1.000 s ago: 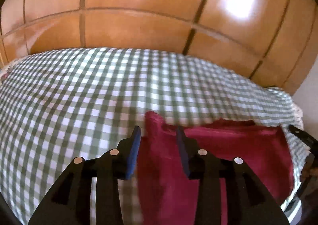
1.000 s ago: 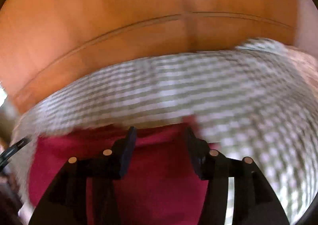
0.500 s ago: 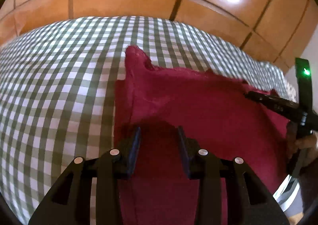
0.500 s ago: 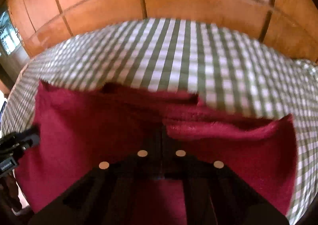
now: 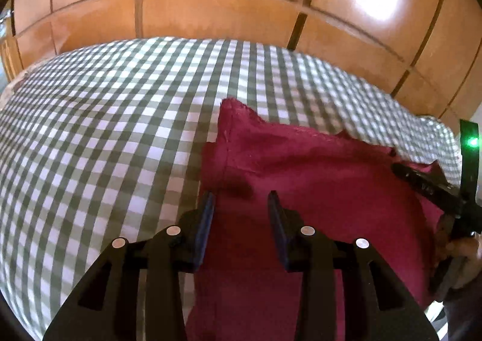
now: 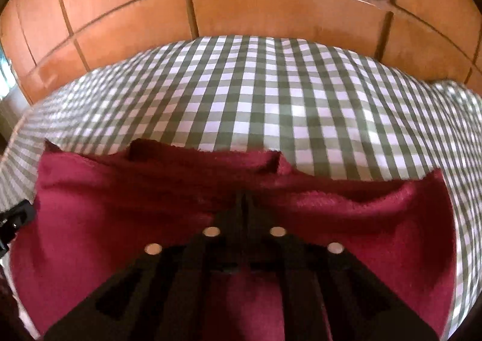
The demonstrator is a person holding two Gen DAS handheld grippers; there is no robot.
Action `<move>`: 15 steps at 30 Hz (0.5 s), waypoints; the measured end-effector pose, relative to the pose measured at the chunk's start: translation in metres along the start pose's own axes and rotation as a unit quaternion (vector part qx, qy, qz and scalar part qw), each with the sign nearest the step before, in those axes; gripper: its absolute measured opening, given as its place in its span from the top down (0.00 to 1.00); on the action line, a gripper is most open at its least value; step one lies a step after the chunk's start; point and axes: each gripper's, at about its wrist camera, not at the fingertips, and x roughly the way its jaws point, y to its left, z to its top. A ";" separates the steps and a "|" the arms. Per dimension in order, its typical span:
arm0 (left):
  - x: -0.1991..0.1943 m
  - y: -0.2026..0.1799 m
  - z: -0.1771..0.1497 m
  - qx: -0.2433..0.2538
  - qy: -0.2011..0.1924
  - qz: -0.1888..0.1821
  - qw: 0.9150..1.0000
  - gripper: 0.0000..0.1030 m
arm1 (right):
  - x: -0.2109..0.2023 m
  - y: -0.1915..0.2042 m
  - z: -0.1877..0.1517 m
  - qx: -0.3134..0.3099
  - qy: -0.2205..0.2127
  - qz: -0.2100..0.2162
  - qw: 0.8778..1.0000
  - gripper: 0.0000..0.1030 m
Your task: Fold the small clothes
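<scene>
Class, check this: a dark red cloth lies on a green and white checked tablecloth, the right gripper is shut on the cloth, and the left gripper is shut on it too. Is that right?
Not quite. The left gripper is open: the left wrist view shows its jaws apart over the red cloth, gripping nothing. The rest holds: the right gripper is shut on the cloth, which lies on the checked tablecloth.

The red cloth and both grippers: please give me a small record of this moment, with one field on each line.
garment: red cloth, lying on the checked cover, far edge rumpled
left gripper: open, fingers over the cloth's left edge, holding nothing
right gripper: shut on the red cloth, fingers pressed together
background: wooden panels behind the cover
fold state: not yet neat; layers overlap unevenly
</scene>
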 end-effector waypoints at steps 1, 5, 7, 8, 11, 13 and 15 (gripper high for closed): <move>-0.006 0.003 -0.004 0.000 -0.003 0.002 1.000 0.65 | -0.009 -0.003 -0.003 0.009 -0.003 0.006 1.000 0.53; -0.023 0.012 -0.022 -0.010 -0.010 0.003 1.000 0.65 | -0.056 -0.024 -0.032 0.039 -0.027 0.035 0.998 0.51; -0.033 0.012 -0.032 -0.005 -0.018 0.001 1.000 0.65 | -0.069 -0.036 -0.047 0.055 -0.030 0.042 0.997 0.49; -0.037 0.012 -0.039 0.002 -0.021 -0.001 1.000 0.65 | -0.080 -0.048 -0.061 0.071 -0.030 0.047 0.996 0.49; -0.034 0.014 -0.055 0.013 -0.003 0.010 1.000 0.65 | -0.098 -0.076 -0.094 0.101 -0.029 0.023 0.994 0.49; -0.030 0.020 -0.063 0.006 0.006 0.010 1.000 0.56 | -0.106 -0.098 -0.112 0.131 -0.034 0.017 0.991 0.66; -0.030 0.024 -0.066 0.000 0.007 0.018 1.000 0.51 | -0.109 -0.116 -0.125 0.154 -0.043 0.021 0.987 0.87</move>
